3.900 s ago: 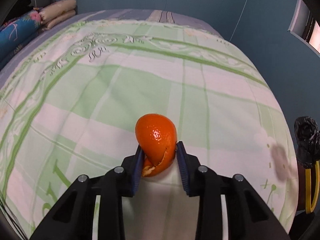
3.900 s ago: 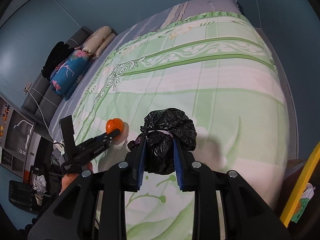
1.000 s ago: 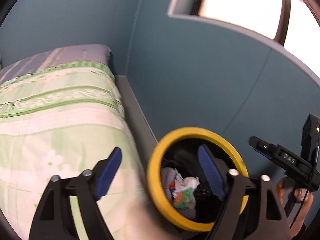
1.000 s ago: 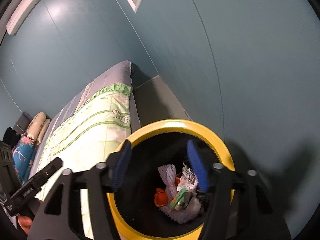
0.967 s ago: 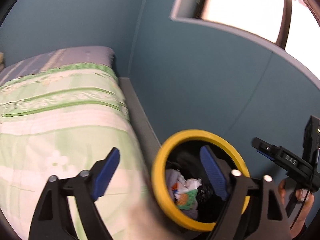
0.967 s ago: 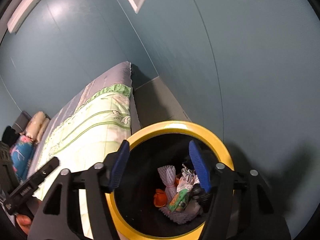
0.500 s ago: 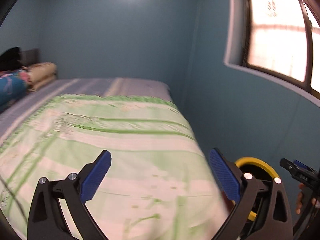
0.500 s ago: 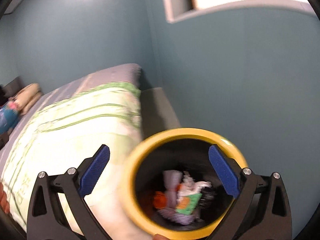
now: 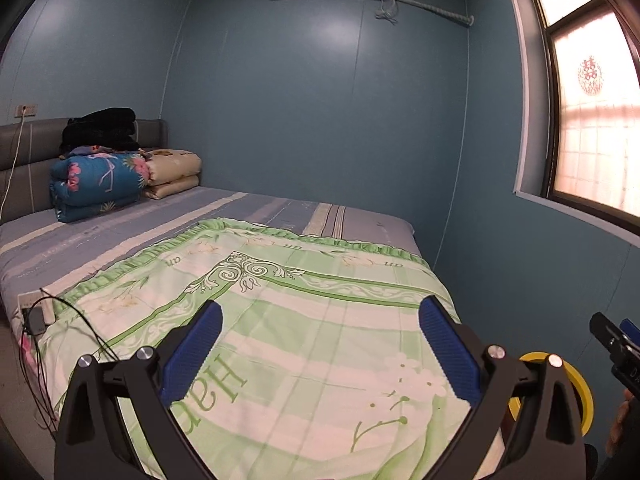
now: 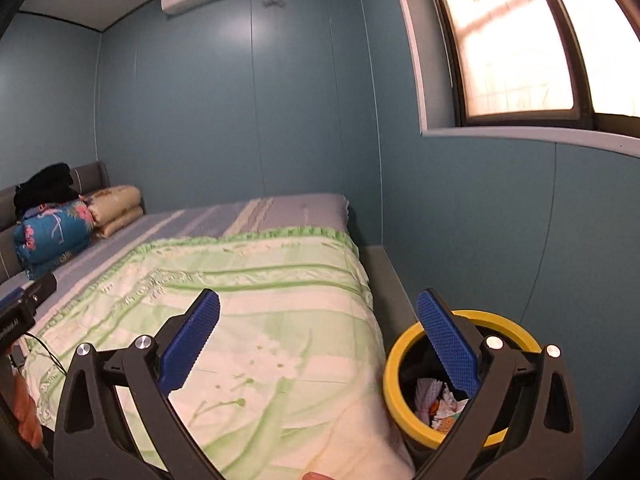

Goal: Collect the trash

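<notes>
A blue-walled bedroom holds a bed (image 9: 280,216) under a green floral cover (image 9: 304,344). Both the left hand-held gripper (image 9: 320,344) and the right hand-held gripper (image 10: 318,334) have just spread wide, nothing between their jaws. The yellow-rimmed bin (image 10: 394,368) stands beside the bed, the trash (image 10: 438,402) inside.

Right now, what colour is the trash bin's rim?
Yellow. The trash bin has a yellow rim around a dark inside; the right wrist view shows it best.
</notes>
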The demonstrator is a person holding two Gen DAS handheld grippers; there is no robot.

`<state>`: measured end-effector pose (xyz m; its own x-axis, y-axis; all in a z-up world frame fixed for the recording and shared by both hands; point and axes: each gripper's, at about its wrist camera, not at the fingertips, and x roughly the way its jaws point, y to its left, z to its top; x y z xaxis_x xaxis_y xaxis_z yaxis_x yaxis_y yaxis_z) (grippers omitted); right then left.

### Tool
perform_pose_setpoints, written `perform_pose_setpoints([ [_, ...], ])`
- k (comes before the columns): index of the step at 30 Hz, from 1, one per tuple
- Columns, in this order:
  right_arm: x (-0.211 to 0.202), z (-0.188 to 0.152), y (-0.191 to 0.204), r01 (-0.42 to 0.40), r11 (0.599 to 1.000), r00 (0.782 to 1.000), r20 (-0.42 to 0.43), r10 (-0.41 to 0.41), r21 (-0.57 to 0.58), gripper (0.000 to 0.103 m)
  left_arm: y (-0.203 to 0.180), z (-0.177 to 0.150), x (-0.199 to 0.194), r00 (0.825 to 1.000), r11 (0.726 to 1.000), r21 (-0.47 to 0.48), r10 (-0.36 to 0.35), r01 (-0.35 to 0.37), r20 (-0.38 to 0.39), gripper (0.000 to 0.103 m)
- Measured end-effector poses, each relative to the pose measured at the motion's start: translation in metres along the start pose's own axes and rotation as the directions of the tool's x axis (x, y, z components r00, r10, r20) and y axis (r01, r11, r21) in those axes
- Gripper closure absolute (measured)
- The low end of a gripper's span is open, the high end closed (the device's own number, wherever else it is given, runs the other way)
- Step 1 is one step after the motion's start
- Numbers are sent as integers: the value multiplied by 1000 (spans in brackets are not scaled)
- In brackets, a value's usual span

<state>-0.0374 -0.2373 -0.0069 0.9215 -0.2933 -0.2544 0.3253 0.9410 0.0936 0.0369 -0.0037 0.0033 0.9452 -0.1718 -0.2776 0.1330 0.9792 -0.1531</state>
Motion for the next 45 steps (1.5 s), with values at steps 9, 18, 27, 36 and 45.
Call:
perform_pose_setpoints([
  [9,-26,-7,14,0,1000,999,48,1,-15,8,-1,-14,-28,1000,1000,-10,9,-9,18,8],
  [18,-25,-9,8,34,999,997,64,-33,-16,8,-5,-16,-36,999,1000,-6,-8,9,39,8],
  [27,-18,-12,9,30,999,999,41,-30,-15,8,-8,-17,-39,998,1000,-5,-30,31,51,8],
  [36,-13,-14,11,25,1000,999,23,-25,-15,8,-7,-18,-35,998,999,-6,-51,51,34,8],
  [45,-12,-15,7,38,999,999,21,-38,-3,8,-8,-20,-34,998,998,-9,-62,63,28,8],
])
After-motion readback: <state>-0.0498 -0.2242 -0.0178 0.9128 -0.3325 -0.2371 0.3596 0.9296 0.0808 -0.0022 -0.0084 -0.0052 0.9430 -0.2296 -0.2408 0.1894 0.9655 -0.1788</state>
